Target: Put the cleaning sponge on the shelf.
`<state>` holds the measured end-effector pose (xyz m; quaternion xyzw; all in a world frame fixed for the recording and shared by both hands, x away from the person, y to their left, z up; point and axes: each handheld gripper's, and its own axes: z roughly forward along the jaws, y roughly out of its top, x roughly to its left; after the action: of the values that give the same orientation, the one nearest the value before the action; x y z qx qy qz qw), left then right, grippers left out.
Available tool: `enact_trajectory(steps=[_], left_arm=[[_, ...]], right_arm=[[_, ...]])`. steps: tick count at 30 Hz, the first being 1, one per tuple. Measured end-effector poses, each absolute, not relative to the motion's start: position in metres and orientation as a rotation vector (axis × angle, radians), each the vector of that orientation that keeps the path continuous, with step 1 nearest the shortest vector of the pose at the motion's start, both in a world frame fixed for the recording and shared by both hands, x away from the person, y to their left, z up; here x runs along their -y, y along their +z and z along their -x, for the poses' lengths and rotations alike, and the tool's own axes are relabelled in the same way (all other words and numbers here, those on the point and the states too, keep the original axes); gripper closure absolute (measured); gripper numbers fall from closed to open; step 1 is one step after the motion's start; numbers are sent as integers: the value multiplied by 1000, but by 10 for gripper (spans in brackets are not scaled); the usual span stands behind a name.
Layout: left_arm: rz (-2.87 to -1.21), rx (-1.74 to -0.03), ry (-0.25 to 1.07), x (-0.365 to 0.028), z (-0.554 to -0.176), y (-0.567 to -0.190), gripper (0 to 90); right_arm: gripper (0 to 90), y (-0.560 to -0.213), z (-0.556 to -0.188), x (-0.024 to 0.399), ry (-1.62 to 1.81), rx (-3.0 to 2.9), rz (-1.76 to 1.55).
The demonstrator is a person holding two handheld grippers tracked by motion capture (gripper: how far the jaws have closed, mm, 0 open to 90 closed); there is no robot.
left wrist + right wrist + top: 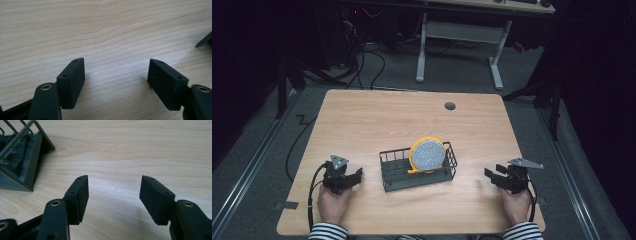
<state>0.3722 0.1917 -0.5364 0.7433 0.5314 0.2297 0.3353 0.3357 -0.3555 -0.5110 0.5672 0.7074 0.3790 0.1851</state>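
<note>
A dark wire dish rack (398, 176) stands near the middle of the wooden table (362, 120). A yellow-rimmed plate with a speckled grey face (428, 154) stands upright in its right half. My left gripper (353, 178) rests on the table left of the rack, jaws open and empty (116, 71). My right gripper (492, 176) rests right of the rack, also open with bare wood between its jaws (113, 187). A corner of the rack (22, 162) shows in the right gripper view.
A round cable hole (450, 106) sits near the table's far edge. Behind the table stands a white-legged desk frame (459, 47), with cables on the grey floor. Striped sleeves (328, 232) come in at the bottom edge.
</note>
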Motion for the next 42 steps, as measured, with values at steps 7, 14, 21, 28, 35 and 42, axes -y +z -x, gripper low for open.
enact_trajectory(steps=[7,14,21,28,35,42], left_arm=[[-1939,-1386,600,-192,-372,-536,309],[-1939,-1386,600,-192,-372,-536,309],[-1940,-1386,600,-192,-372,-536,309],[-1939,-1386,602,-192,-372,-537,309],[-1938,-1386,602,-192,-372,-537,309],[-1937,-1387,602,-192,-372,-537,308]], right_arm=[[400,-523,-336,350,1022,-2011,-1585],[396,-528,-337,344,994,-2022,-1567],[387,-530,-336,340,974,-2017,-1548],[381,-530,-333,332,886,-2032,-1484],[370,-530,-333,330,864,-2036,-1469],[367,-530,-333,330,863,-2035,-1471]])
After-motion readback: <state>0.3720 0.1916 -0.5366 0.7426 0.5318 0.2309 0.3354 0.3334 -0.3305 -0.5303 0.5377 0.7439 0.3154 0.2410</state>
